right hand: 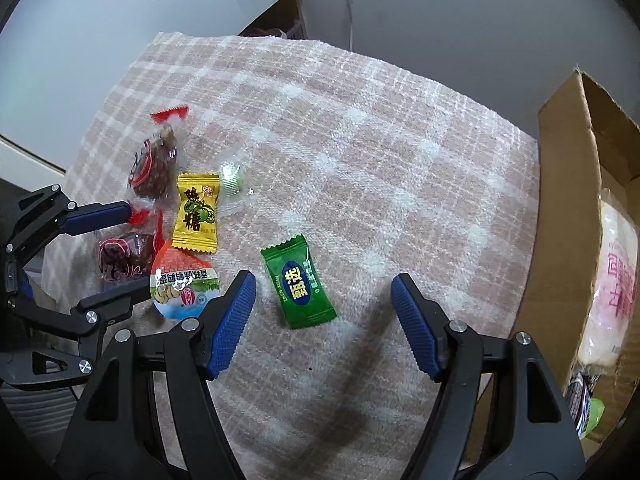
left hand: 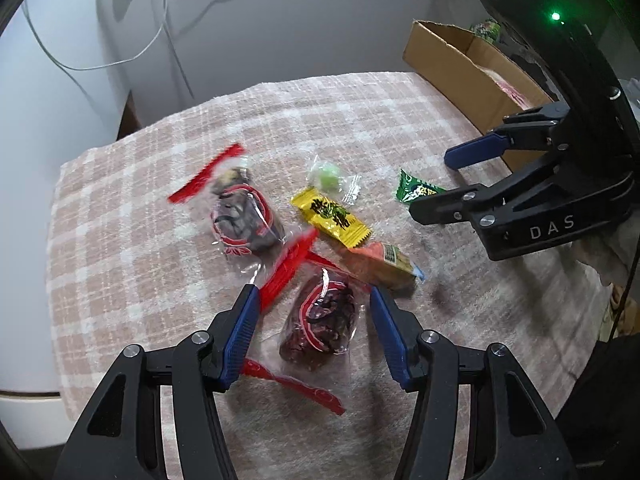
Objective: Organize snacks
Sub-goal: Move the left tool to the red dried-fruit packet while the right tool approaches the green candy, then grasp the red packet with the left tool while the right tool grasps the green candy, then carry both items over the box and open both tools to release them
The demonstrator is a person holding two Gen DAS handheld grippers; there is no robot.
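Several wrapped snacks lie on a pink checked cloth (left hand: 132, 184). My left gripper (left hand: 312, 304) is open, its blue pads on either side of a clear pack of dark red dried fruit (left hand: 320, 324). A second such pack (left hand: 240, 216), a yellow candy (left hand: 330, 216), a pale green sweet (left hand: 328, 176) and an orange-topped pack (left hand: 380, 264) lie beyond it. My right gripper (right hand: 324, 292) is open just above a green candy (right hand: 298, 280), which also shows in the left wrist view (left hand: 416, 190). The right gripper (left hand: 436, 184) shows there too.
A cardboard box (right hand: 568, 240) stands at the right edge of the cloth with a pink-printed bag (right hand: 612, 288) and other packets inside. It shows in the left wrist view (left hand: 452, 64) at the far right. Cables (left hand: 160, 20) run down the wall behind.
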